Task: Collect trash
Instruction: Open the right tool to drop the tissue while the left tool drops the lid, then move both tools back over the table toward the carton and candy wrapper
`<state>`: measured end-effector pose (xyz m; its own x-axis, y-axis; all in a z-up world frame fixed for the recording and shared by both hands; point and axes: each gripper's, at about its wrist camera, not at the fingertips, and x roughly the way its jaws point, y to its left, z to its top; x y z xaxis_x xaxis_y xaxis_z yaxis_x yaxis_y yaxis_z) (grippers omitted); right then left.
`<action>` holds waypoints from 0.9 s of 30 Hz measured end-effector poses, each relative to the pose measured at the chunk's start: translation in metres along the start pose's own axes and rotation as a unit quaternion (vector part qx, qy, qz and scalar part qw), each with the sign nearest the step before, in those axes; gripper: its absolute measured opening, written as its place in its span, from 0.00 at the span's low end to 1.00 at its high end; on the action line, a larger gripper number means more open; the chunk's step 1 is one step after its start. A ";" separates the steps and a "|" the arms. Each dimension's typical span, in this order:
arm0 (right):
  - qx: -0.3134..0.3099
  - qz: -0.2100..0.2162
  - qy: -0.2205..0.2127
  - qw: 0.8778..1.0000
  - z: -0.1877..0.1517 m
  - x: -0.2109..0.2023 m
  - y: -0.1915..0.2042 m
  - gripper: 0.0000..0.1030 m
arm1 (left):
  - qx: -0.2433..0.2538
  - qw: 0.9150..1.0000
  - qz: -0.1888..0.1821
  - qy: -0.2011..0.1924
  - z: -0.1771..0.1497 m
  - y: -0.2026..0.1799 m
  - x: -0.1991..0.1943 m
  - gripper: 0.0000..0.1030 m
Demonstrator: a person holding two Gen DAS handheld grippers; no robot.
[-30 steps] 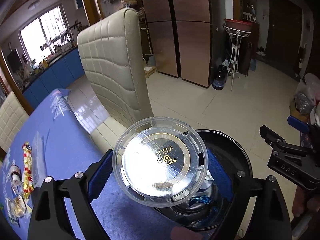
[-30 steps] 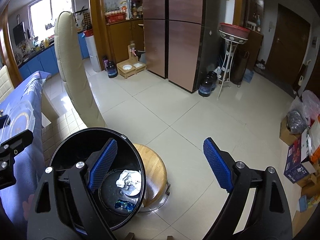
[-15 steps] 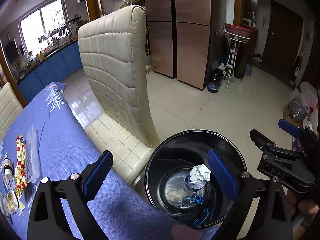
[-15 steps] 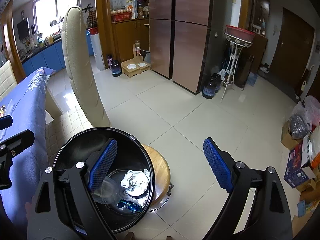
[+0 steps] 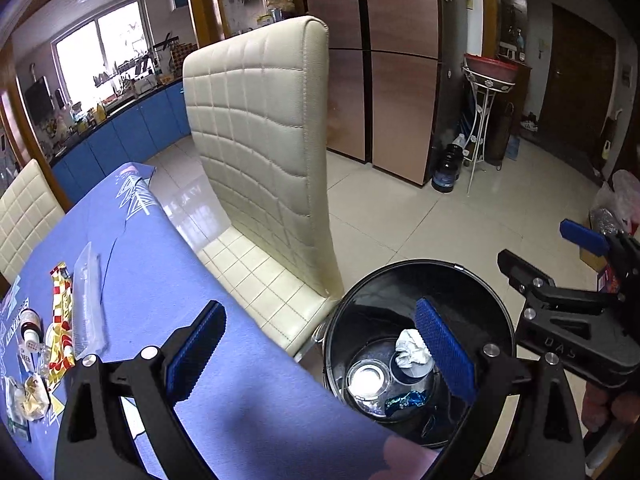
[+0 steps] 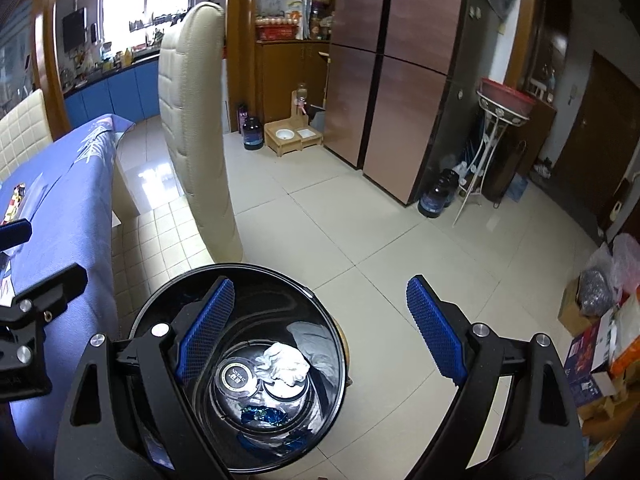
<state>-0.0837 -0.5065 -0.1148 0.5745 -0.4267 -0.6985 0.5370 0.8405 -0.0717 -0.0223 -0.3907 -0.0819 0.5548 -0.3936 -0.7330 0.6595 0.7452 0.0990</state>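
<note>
A black round trash bin (image 5: 492,304) (image 6: 320,320) stands beside the blue table. Inside lie a clear round plastic lid (image 5: 368,378) (image 6: 236,378), a crumpled white tissue (image 5: 412,350) (image 6: 286,364) and a blue foil wrapper (image 5: 404,400) (image 6: 262,414). My left gripper (image 5: 320,350) is open and empty over the table edge and the bin. My right gripper (image 6: 320,332) is open and empty above the bin. More trash lies on the table at the left: a red-yellow wrapper (image 5: 60,324), a clear plastic tray (image 5: 90,304) and a small bottle (image 5: 30,326).
A cream quilted chair (image 5: 264,160) stands against the table next to the bin. The blue tablecloth (image 5: 160,280) covers the table. The bin sits on a wooden stool (image 6: 345,350). Tiled floor (image 6: 400,240) spreads to the right, with boxes and bags (image 6: 600,340) at far right.
One second ago my left gripper held the clear round lid over the bin. It opened, the lid dropped into the bin, and the gripper has since lifted and turned slightly left.
</note>
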 end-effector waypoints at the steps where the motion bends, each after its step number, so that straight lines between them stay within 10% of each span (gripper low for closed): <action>1: -0.003 -0.002 0.001 1.000 0.001 -0.001 0.003 0.85 | -0.001 1.000 -0.001 0.000 -0.001 0.003 -0.001 0.90; 27: -0.120 0.053 -0.010 0.991 0.048 -0.045 0.171 0.85 | -0.082 0.995 0.050 -0.026 -0.031 0.141 -0.051 0.90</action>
<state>0.0121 -0.3594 -0.0621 0.6335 -0.3371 -0.6964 0.3124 0.9349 -0.1684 0.0265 -0.2493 -0.0519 0.6418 -0.3381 -0.6883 0.5107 0.8580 0.0547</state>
